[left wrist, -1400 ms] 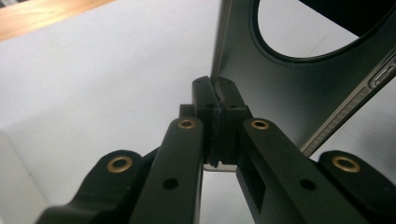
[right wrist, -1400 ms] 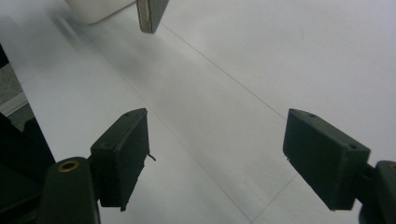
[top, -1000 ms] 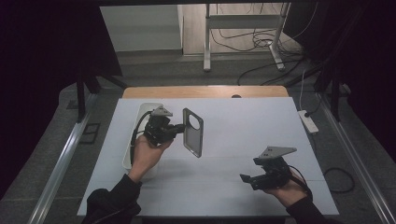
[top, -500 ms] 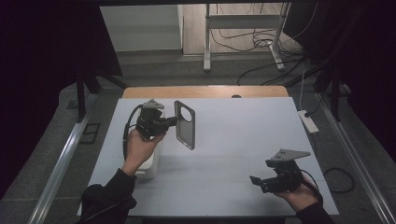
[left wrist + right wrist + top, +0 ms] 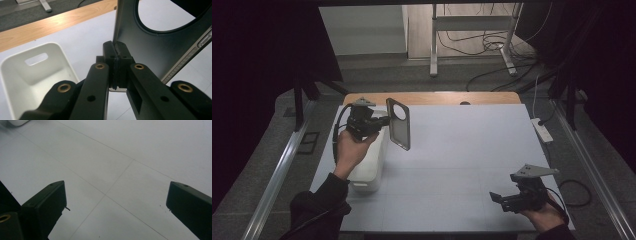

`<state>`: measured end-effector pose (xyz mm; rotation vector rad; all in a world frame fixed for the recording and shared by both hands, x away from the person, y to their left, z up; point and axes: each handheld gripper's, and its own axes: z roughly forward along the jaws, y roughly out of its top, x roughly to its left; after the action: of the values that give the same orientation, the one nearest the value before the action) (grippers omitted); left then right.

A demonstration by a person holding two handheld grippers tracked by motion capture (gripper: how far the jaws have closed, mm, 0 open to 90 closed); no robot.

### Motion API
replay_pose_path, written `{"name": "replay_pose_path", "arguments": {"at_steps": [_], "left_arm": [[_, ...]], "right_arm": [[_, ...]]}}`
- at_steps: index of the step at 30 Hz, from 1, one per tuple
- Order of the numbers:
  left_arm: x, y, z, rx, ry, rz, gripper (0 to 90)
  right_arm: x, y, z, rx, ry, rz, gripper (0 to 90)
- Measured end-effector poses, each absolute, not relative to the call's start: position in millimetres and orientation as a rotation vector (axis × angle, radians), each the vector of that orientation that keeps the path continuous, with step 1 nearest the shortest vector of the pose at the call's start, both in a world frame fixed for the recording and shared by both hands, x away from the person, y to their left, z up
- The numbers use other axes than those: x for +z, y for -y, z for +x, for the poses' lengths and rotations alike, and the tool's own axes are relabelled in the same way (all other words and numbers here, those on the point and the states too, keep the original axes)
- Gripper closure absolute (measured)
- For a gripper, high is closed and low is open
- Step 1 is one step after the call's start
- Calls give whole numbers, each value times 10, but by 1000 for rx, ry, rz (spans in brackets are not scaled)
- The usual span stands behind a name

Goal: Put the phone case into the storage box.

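Two grippers, yours: left gripper (image 5: 379,121) clamps the dark phone case (image 5: 398,123) upright at ten o'clock; right gripper (image 5: 498,199), five o'clock, has just been opening, nothing between.

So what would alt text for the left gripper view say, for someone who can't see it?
Two black jaws of the left tool pinch the edge of a dark phone case with a big round cutout, held above a pale table. An open white bin sits at lower left, with a wooden strip beyond.

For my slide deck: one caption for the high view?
Left gripper lifts a dark phone case above the white bin; right gripper rests open nearby.
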<state>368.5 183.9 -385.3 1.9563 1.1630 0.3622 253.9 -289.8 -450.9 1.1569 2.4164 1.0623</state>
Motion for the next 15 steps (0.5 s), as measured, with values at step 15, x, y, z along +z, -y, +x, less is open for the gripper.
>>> {"name": "replay_pose_path", "arguments": {"at_steps": [15], "left_arm": [[-3781,-2070,3772,410,-1222,1935,889]], "right_arm": [[-4500,3122,2427,1060,-2330,1231,0]]}}
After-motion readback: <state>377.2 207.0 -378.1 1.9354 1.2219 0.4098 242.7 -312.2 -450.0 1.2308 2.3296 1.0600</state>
